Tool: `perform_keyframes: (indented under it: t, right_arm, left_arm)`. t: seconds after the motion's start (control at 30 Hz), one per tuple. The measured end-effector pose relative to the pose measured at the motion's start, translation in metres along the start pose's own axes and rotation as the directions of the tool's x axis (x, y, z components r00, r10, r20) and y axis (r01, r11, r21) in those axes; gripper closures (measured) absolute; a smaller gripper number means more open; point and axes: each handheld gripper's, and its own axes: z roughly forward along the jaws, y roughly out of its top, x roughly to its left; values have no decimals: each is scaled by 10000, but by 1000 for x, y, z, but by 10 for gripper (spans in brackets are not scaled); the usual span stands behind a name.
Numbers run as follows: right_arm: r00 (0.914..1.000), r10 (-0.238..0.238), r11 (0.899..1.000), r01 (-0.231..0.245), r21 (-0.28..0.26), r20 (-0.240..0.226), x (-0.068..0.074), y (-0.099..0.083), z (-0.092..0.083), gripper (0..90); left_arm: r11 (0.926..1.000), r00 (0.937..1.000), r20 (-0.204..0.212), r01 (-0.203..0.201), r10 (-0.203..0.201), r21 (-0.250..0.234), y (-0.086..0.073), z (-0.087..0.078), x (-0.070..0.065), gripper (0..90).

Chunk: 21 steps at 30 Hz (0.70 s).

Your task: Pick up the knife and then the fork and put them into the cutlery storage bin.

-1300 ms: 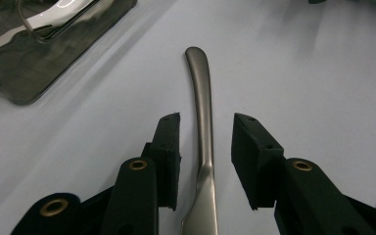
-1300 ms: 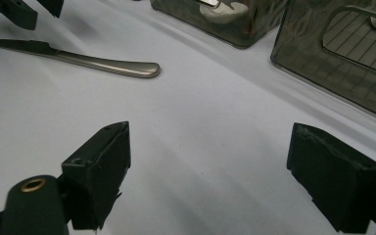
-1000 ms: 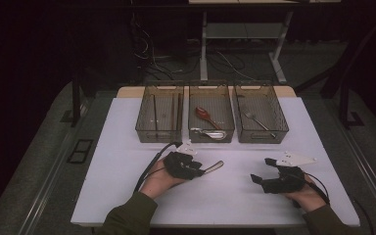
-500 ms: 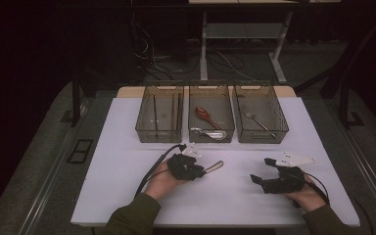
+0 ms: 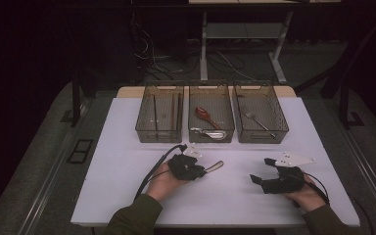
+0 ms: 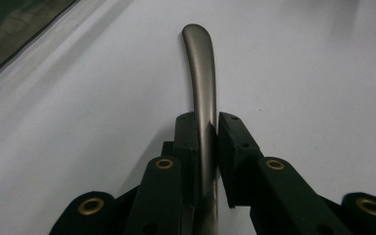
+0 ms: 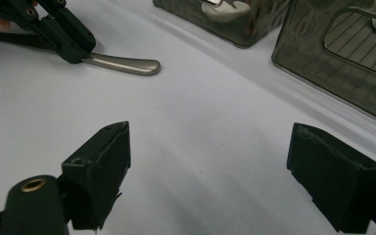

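Observation:
A metal utensil lies on the white table (image 5: 122,161), its dull silver handle (image 6: 199,54) sticking out past my left gripper (image 6: 206,122). That gripper's jaws have just been closing and now press on the handle from both sides. In the high view the left gripper (image 5: 201,171) sits at the table's middle front, with the handle (image 5: 215,166) pointing right. My right gripper (image 5: 257,179) rests low at the front right, open, with bare table between its jaws (image 7: 210,142). Its view also shows the left gripper (image 7: 71,46) and the handle (image 7: 127,63) farther off.
Three smoky clear bins stand in a row at the back. The left bin (image 5: 160,128) holds thin sticks. The middle bin (image 5: 211,136) holds a red spoon (image 5: 204,113) and a metal utensil (image 5: 209,132). In the right bin (image 5: 261,134) lies a fork (image 5: 255,120).
The left hand has edged slightly to the right around the utensil handle. The right hand and its gripper have stayed put.

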Motion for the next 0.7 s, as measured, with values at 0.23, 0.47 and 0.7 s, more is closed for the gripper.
perform_keyframes:
  t: [0.23,0.47,0.7]
  right_arm:
    - [9999,-123,9999,123,92,28,1,0,1,162]
    - [9999,-130,9998,129,142,13,1,0,2,162]
    - [9999,-25,9998,27,216,-103,0,0,2,162]
  left_arm:
    - [9995,9991,-290,-307,305,-72,-2,0,-4,785]
    - [9977,9977,-160,-661,659,-120,-3,-1,-2,789]
    - [9980,9979,273,-579,586,-258,-4,-2,3,791]
